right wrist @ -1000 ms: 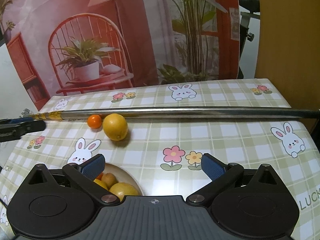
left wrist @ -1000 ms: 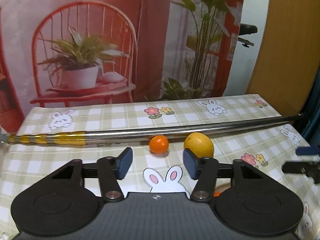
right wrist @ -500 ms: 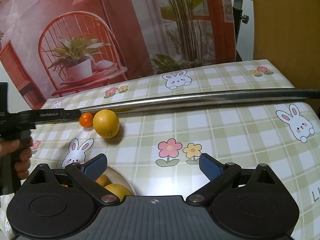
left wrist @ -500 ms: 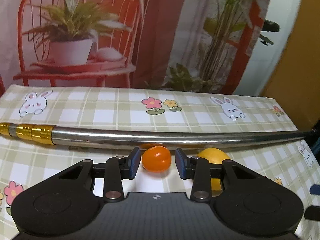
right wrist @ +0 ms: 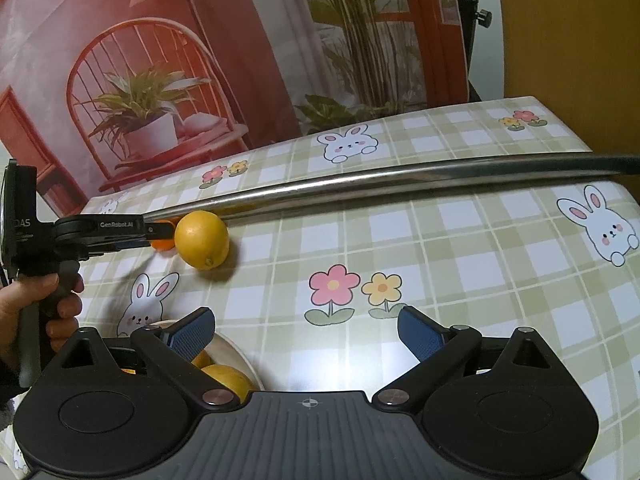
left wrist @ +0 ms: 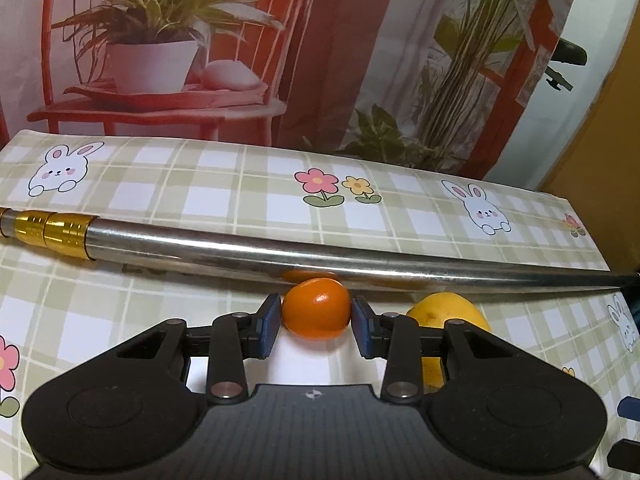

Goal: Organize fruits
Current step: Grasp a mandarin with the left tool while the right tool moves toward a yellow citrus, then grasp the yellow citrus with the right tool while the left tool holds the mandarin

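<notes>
A small orange fruit (left wrist: 316, 314) sits on the checked tablecloth, just in front of a long metal rod (left wrist: 320, 258). My left gripper (left wrist: 316, 320) has its blue pads touching both sides of it, shut on it. A yellow lemon (left wrist: 448, 318) lies just right of it, also in the right wrist view (right wrist: 202, 239), where the orange fruit (right wrist: 162, 243) peeks out behind it. My right gripper (right wrist: 306, 330) is open and empty above a white bowl (right wrist: 236, 354) holding a yellow fruit (right wrist: 226, 378) and others.
The metal rod (right wrist: 400, 184) with a gold end (left wrist: 48, 230) spans the table width behind the fruits. A printed backdrop of a red chair and plants stands behind the table. The table's right edge drops off beside a wooden panel (right wrist: 580, 32).
My left gripper moved forward to the small orange fruit and closed its pads onto it. My right gripper stayed open and shifted slightly.
</notes>
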A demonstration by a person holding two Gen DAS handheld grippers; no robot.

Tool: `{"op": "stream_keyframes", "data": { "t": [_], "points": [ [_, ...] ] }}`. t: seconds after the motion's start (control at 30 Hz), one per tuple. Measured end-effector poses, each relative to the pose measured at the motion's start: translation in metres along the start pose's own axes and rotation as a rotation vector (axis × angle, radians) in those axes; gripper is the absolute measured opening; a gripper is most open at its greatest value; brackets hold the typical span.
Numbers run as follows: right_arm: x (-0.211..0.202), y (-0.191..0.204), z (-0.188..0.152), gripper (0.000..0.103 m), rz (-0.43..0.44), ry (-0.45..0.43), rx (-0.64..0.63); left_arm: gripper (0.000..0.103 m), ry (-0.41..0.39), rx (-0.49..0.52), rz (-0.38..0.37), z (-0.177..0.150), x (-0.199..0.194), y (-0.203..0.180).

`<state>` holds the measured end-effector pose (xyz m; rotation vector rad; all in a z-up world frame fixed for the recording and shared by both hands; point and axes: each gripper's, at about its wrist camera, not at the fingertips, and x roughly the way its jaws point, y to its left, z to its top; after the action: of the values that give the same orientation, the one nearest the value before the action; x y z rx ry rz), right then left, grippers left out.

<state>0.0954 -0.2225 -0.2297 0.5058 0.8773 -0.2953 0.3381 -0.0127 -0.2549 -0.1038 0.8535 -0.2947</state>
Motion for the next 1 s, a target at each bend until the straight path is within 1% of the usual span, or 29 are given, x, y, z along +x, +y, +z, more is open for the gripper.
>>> {"op": "stream_keyframes", "data": {
  "t": [0.2, 0.33, 0.53, 0.67, 0.77, 0.87, 0.93, 1.0],
  "points": [
    [0.002, 0.0, -0.001, 0.097, -0.001, 0.01, 0.001, 0.04, -0.022, 0.041, -0.003, -0.005, -0.009, -0.002],
    [0.002, 0.001, 0.0, 0.097, -0.001, 0.01, -0.003, 0.04, -0.039, 0.057, -0.002, -0.008, -0.024, 0.0],
    [0.0, 0.013, 0.008, 0.093, 0.023, -0.01, -0.074, 0.04, -0.091, 0.071, 0.004, -0.023, -0.067, 0.012],
    [0.002, 0.023, 0.022, 0.088, 0.087, -0.033, -0.093, 0.04, -0.128, 0.041, 0.008, -0.039, -0.097, 0.027],
    [0.009, 0.04, 0.034, 0.087, 0.104, -0.064, -0.16, 0.04, -0.144, 0.003, 0.028, -0.052, -0.115, 0.039],
    [0.02, 0.059, 0.045, 0.085, 0.141, -0.11, -0.249, 0.04, -0.149, -0.019, 0.04, -0.058, -0.125, 0.047],
    [0.031, 0.071, 0.051, 0.082, 0.174, -0.138, -0.304, 0.04, -0.156, -0.027, 0.047, -0.06, -0.129, 0.051],
    [0.044, 0.084, 0.057, 0.077, 0.184, -0.146, -0.369, 0.04, -0.161, -0.038, 0.048, -0.062, -0.132, 0.054]
  ]
}}
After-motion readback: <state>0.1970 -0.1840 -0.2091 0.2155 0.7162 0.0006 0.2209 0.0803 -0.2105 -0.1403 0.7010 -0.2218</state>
